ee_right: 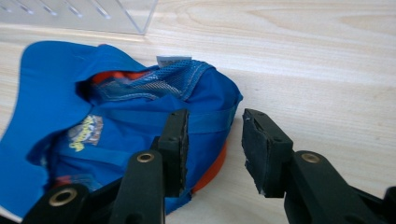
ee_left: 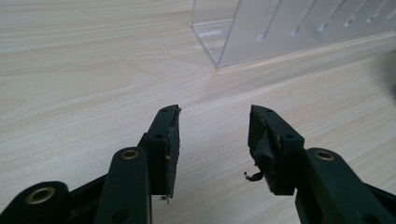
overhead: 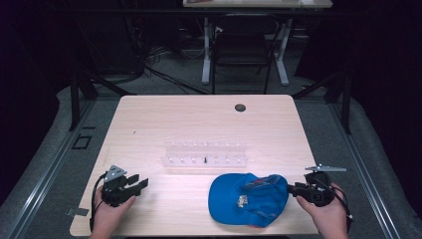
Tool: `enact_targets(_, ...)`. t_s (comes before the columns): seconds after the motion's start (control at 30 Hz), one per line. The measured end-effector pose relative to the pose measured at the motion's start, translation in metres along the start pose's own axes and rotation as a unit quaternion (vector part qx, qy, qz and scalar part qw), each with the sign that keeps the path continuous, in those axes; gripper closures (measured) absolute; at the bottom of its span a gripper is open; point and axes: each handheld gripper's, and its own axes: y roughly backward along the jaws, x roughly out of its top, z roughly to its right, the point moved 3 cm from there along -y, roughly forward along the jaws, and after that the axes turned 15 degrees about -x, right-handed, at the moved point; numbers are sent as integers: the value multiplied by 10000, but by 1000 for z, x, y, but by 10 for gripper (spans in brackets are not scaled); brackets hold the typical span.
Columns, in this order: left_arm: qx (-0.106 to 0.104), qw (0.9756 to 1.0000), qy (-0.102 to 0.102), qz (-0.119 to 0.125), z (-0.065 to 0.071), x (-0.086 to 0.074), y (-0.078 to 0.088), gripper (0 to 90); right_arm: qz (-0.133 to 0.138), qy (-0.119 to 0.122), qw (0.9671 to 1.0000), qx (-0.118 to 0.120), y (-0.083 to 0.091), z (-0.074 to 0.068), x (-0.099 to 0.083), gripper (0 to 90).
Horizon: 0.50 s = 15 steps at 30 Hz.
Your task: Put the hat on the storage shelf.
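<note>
High view: blue cap (overhead: 249, 199) lies crumpled at the counter's (overhead: 199, 119) near edge, right tongs (overhead: 294, 188) released at its rim, left tongs (overhead: 141, 182) released over bare wood. Closing on loose fabric could drag the cap toward the clear rack (overhead: 205, 154).

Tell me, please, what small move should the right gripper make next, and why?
Probably ease the right gripper forward and shut on the blue cap: its fingers stand open at the cap's near edge, gripping nothing.
</note>
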Motion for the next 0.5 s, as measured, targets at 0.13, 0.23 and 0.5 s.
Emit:
enact_targets(0.13, 10, 10000, -11, 7, 0, 0, 0, 540, -124, -89, 9998, 106, 1, 2, 5, 615)
enact_targets(0.23, 18, 10000, -14, 0, 0, 0, 0, 540, -267, -17, 9996, 67, 0, 3, 8, 617)
enact_targets(0.5, 14, 10000, -33, -22, 1, -1, -1, 540, -557, 0, 9984, 112, -4, 1, 12, 619)
